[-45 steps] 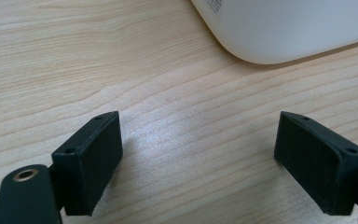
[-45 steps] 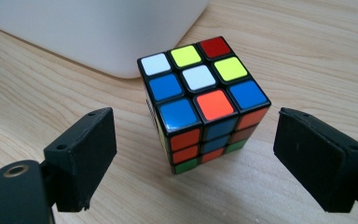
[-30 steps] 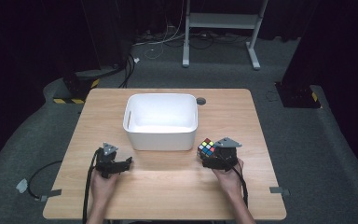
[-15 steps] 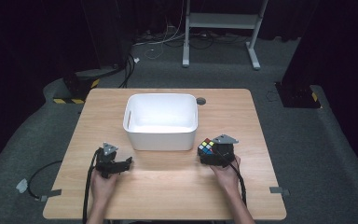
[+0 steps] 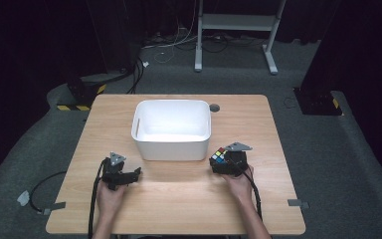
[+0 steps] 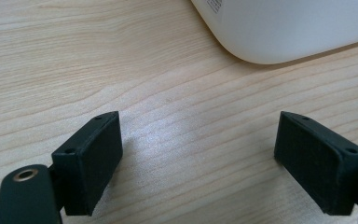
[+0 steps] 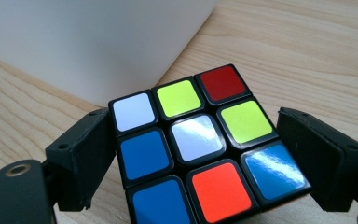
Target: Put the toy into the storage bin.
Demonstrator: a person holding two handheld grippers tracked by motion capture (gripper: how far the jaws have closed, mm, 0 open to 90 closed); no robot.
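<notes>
Right gripper [image 5: 225,163] sits in the lower right of the high view, closed on a cube [image 5: 219,156] whose coloured top faces up. From the right gripper view [image 7: 193,154] both black jaws press flat against opposite sides of the cube [image 7: 193,149], which takes up the lower middle of the frame; its top face shows white, yellow, red, blue and orange stickers. The hand [image 5: 239,183] behind that gripper comes in from the bottom edge of the high view.

Just above and to the left of the cube there stands a white bin [image 5: 172,129], close to it but apart. In the right gripper view the bin's [image 7: 98,42] wall fills the upper left, right behind the cube.

Left gripper [image 5: 132,174] lies in the lower left of the high view, on the table [image 5: 179,209], held by the other hand [image 5: 110,196]. The left gripper view [image 6: 198,158] shows its jaws wide apart with bare wood between them and nothing gripped; a rounded corner of the bin [image 6: 284,28] sits in that frame's upper right.

Looking down from the high view, the bin's inside shows as plain white, with nothing seen lying in it; both gripper views give its outer wall alone. The high view also takes in a small dark round hole [image 5: 214,107] in the table beyond the bin's upper right corner.
</notes>
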